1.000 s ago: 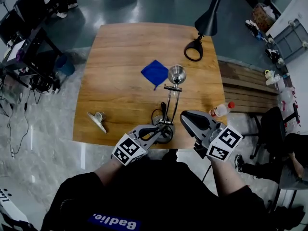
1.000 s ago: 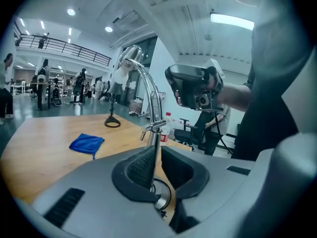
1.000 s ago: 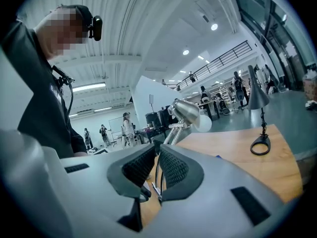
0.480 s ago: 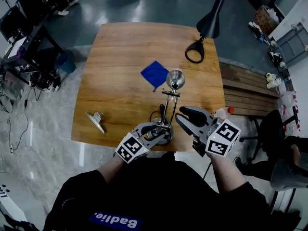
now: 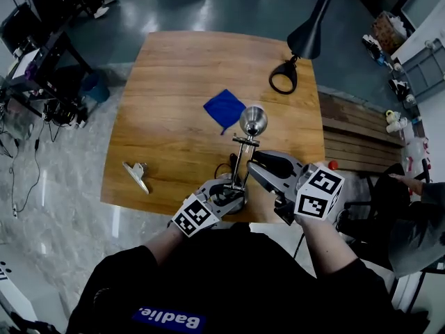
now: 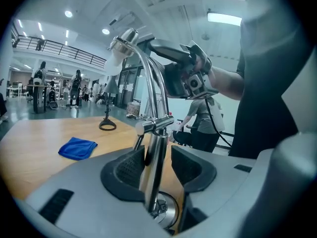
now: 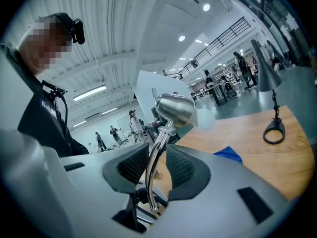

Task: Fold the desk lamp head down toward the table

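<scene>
**A:** Grey polished floor (image 5: 62, 186) all round. What is the biggest thing on it?

**B:** A wooden table (image 5: 174, 117). A person in a dark top (image 5: 222, 284) leans over the table's near edge.

**A:** Where is the lamp that is to be folded?

**B:** The chrome desk lamp (image 5: 241, 160) stands at the table's near edge, a little right of the middle. Its round base is flat on the wood. The lamp head (image 5: 253, 121) is raised high above the table, not folded down.

**A:** Is there another lamp?

**B:** Yes, a black lamp (image 5: 302, 40) at the table's far right corner. Its ring base is on the wood and its shade reaches out past that corner.

**A:** And the grippers?

**B:** Both are at the table's near edge.
- **Left gripper** (image 5: 226, 190): it is low, and its jaws have just been opening and now stand wide. The lamp's lower post (image 6: 154, 167) is between them. There is a clear gap on one side, and I cannot tell whether the post brushes the other pad.
- **Right gripper** (image 5: 256, 167): it is higher, and its jaws have just been opening too, now about half apart. The curved upper arm (image 7: 157, 148) is between the pads, with a sliver of gap on each side.

**A:** Any smaller things?

**B:** A crumpled blue cloth (image 5: 224, 108) lies at the table's middle. A small metal piece (image 5: 135, 175) lies by the table's near left corner.
</scene>
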A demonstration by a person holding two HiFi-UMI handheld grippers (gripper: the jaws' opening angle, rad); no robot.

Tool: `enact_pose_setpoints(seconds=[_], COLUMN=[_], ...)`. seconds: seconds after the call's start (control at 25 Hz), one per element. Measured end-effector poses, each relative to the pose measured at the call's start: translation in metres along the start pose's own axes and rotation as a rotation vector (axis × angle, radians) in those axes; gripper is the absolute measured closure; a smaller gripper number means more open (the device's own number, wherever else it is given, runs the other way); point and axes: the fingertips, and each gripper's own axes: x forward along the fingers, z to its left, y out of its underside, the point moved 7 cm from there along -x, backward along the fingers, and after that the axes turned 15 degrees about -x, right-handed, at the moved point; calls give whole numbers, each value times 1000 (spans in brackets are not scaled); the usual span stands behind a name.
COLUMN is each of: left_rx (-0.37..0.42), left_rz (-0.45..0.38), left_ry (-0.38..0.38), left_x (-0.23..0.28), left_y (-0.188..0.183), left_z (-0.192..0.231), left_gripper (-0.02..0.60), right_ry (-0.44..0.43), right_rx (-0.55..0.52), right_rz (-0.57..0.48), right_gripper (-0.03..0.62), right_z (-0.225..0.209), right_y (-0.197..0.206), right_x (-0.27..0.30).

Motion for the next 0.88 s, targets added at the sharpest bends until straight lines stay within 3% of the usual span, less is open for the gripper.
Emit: enact_pose_setpoints(seconds=[0.24,0.48,0.52,0.88], left_rx=[7,5,5,30], left_rz=[-31,-44,-46,-70], left_ry=[9,10,8,1], left_x=[6,12,13,14], left_y=[-6,-8,-8,-4], left_z=[-1,0,1,3], left_gripper=[422,423,423,459], right_ry=[-40,-164,-174,-230], right_rx=[70,276,284,265], right_rz=[-11,-77,-80,-99], right_gripper=[497,510,533,540], right_z=[-11,-21,-22,-27], right_y=[-2,0,0,4], right_x=[7,16,17,19])
